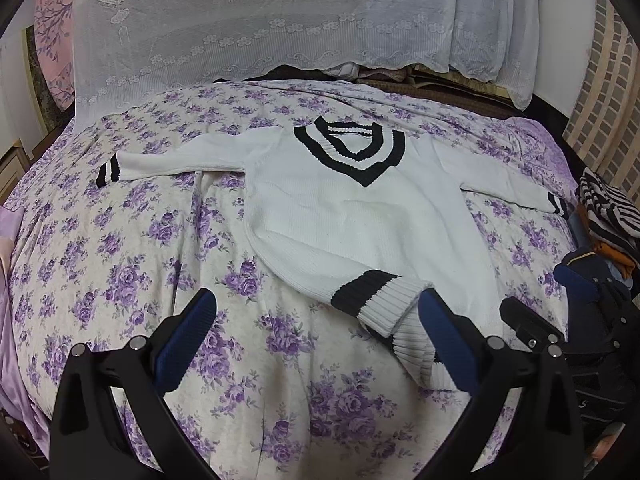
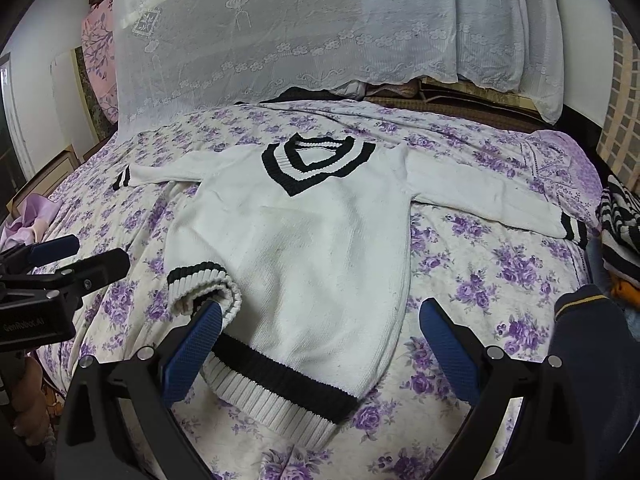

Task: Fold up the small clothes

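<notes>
- The left gripper (image 1: pixel 316 332) stood with its jaws wide, holding nothing, and the rolled ribbed hem (image 1: pixel 384 304) lay just beside its right finger.
- The right gripper (image 2: pixel 320 336) was likewise spread wide over the lower body of the white sweater (image 2: pixel 296 232).
- The sweater lay flat on the floral bedspread (image 2: pixel 480 280), collar at twelve o'clock, sleeves toward nine and three.
- Striped clothes (image 1: pixel 608 208) sat at three o'clock.
</notes>
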